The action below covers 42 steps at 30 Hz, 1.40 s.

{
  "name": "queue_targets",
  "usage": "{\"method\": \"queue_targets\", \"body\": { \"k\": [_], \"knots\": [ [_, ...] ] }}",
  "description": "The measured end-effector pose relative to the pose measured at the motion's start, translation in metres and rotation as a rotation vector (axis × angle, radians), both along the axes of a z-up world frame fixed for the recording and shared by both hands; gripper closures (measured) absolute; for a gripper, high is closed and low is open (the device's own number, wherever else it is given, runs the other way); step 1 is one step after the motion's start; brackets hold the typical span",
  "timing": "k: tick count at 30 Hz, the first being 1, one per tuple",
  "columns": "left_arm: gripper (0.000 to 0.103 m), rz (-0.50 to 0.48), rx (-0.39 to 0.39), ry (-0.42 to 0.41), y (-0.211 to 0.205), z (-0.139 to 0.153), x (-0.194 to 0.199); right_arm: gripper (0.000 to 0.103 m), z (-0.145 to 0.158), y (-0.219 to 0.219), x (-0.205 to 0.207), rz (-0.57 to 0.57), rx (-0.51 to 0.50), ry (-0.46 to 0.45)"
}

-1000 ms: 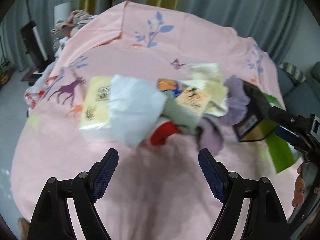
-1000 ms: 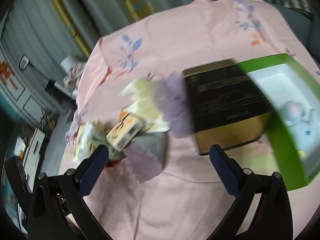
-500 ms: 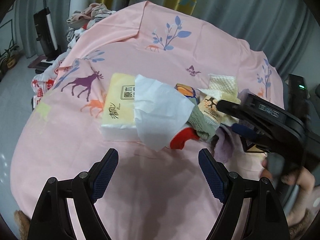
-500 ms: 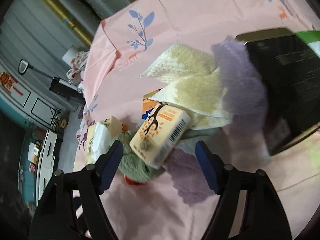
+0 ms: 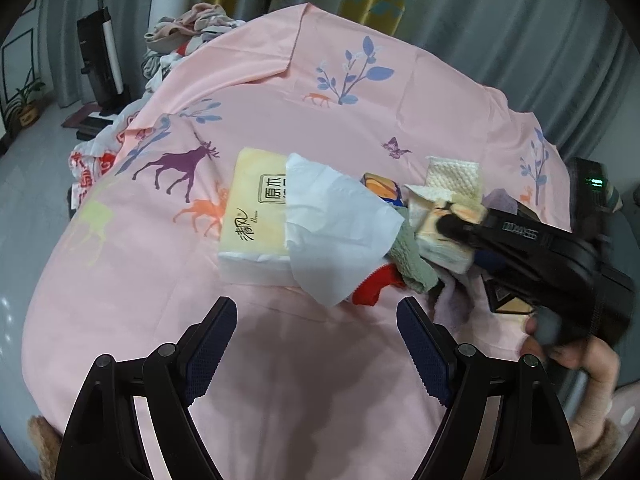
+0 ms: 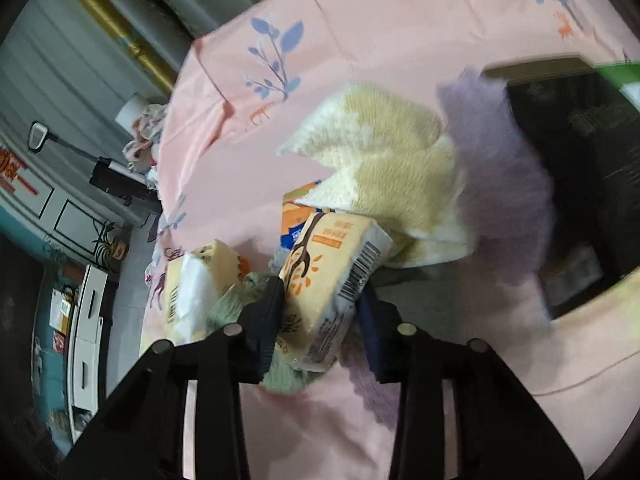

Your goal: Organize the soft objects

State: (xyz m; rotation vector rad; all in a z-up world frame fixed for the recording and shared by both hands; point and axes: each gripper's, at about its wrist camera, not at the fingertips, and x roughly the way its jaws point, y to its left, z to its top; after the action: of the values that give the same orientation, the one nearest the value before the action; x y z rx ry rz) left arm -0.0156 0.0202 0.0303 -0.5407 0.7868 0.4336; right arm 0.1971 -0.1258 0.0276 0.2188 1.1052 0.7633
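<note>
A heap of soft things lies on the pink printed cloth [image 5: 280,80]. It holds a yellow tissue pack [image 5: 256,212] with a white tissue [image 5: 336,220] pulled out, a small orange-print tissue pack [image 6: 332,280], a grey-green cloth [image 5: 412,256], a red piece [image 5: 376,284], cream towels [image 6: 392,168] and a purple cloth [image 6: 500,160]. My right gripper [image 6: 320,300] is shut on the small tissue pack; it also shows in the left wrist view [image 5: 452,236]. My left gripper [image 5: 316,328] is open and empty, just short of the heap.
A black and gold box [image 6: 576,168] stands right of the heap with a green tray edge [image 6: 628,76] behind it. A clothes pile [image 5: 188,28] lies at the far left of the cloth. A black appliance [image 5: 100,64] stands on the floor.
My right gripper moved left into the heap and closed its fingers on the small tissue pack. My left gripper stayed open, with its view shifting slightly.
</note>
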Motion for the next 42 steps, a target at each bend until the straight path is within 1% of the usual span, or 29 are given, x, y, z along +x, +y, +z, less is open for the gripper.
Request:
{"method": "queue_targets", "body": {
  "k": [3,6,9,11,13,15,17,18,20,21,22,27,32,34,36,38,40,42],
  "knots": [
    [0.020,-0.013,0.000,0.003,-0.004,-0.001,0.001,0.067,0.016,-0.018,-0.011,0.041,0.015,-0.011],
    [0.020,-0.036,-0.002,0.007,-0.011,-0.002,0.003,0.067,0.020,-0.036,-0.026,0.137,0.011,0.020],
    [0.020,-0.061,0.006,0.011,-0.020,-0.002,0.005,0.067,0.010,-0.046,-0.042,0.216,-0.030,0.056],
    [0.020,-0.077,0.015,0.021,-0.026,-0.004,0.007,0.067,-0.004,-0.053,-0.052,0.263,-0.063,0.085],
    [0.020,-0.090,0.015,0.030,-0.031,-0.007,0.009,0.066,-0.019,-0.055,-0.058,0.283,-0.100,0.103],
    [0.020,-0.103,0.006,0.042,-0.036,-0.011,0.012,0.065,-0.032,-0.056,-0.059,0.275,-0.129,0.115],
    [0.020,-0.117,-0.007,0.053,-0.039,-0.016,0.014,0.063,-0.038,-0.055,-0.057,0.257,-0.154,0.121],
    [0.020,-0.125,-0.012,0.059,-0.041,-0.018,0.015,0.060,-0.038,-0.056,-0.054,0.235,-0.166,0.116],
    [0.020,-0.138,-0.020,0.067,-0.044,-0.023,0.018,0.042,-0.037,-0.059,-0.051,0.181,-0.183,0.094],
    [0.020,-0.143,-0.025,0.073,-0.045,-0.025,0.019,0.027,-0.035,-0.064,-0.050,0.156,-0.182,0.085],
    [0.020,-0.147,-0.034,0.081,-0.046,-0.028,0.020,0.025,-0.033,-0.067,-0.049,0.138,-0.170,0.076],
    [0.020,-0.196,-0.097,0.090,-0.056,-0.038,0.026,0.026,-0.023,-0.083,-0.047,0.083,-0.117,0.057],
    [0.020,-0.267,-0.147,0.086,-0.072,-0.046,0.032,0.027,-0.030,-0.096,-0.049,0.054,-0.091,0.111],
    [0.020,-0.294,-0.171,0.081,-0.078,-0.050,0.034,0.035,-0.034,-0.098,-0.051,0.052,-0.081,0.138],
    [0.020,-0.323,-0.206,0.070,-0.085,-0.054,0.037,0.039,-0.038,-0.098,-0.050,0.049,-0.068,0.167],
    [0.024,-0.355,-0.223,0.047,-0.091,-0.055,0.039,0.042,-0.042,-0.097,-0.051,0.045,-0.070,0.182],
    [0.034,-0.379,-0.221,0.035,-0.097,-0.054,0.041,0.046,-0.045,-0.096,-0.051,0.047,-0.076,0.196],
    [0.039,-0.401,-0.214,0.034,-0.102,-0.056,0.045,0.047,-0.049,-0.092,-0.051,0.057,-0.085,0.206]
  ]
}}
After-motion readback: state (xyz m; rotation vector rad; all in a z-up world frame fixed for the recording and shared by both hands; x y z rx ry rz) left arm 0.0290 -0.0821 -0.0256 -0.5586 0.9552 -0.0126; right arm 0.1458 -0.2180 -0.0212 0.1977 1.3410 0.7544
